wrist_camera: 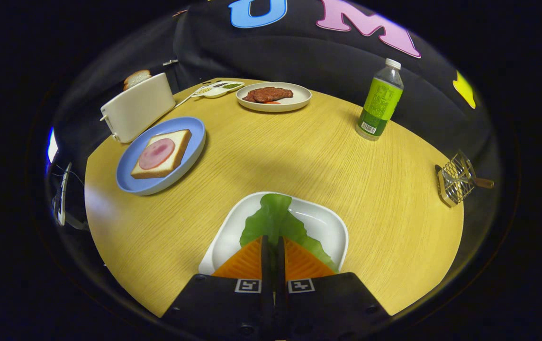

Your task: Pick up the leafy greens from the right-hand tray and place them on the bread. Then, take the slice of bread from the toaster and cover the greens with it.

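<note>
While the round wooden table (299, 156) spreads beyond, the toaster (137, 112) holds a bread slice (136, 78) beside the blue plate (131, 182) bearing bread with ham (162, 154). Nearer, the white tray (332, 227) carries the leafy greens (271, 218), pinched by the gripper (273, 244), its fingers pressed together on the leaf.

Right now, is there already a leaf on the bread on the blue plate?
No: the bread on the blue plate carries only a pink ham slice, while the leafy greens lie in the white tray at the gripper.
</note>
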A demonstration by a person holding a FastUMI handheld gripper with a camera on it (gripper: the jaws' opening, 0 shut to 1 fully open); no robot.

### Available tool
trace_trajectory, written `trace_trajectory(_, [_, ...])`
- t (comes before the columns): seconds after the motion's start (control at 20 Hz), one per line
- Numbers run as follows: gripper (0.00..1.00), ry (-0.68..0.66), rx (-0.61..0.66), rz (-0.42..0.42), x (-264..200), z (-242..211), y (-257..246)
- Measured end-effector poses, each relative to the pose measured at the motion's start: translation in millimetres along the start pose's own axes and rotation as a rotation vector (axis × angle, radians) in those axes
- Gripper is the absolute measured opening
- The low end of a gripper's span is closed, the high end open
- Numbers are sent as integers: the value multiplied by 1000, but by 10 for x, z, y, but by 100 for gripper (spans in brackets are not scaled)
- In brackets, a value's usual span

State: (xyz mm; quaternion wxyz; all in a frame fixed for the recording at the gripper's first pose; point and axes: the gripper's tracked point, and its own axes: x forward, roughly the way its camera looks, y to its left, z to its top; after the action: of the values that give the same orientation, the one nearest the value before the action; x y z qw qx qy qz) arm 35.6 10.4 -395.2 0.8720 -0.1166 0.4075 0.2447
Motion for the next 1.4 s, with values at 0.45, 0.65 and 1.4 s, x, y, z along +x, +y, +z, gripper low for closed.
trace_trajectory(0.45, [5,-88,21,-26,-540,772,186])
trace_trajectory(0.65, [6,-101,-7,-20,-648,1164,414])
trace_trajectory(1.4, [6,-78,-114,114,109,1730,1894])
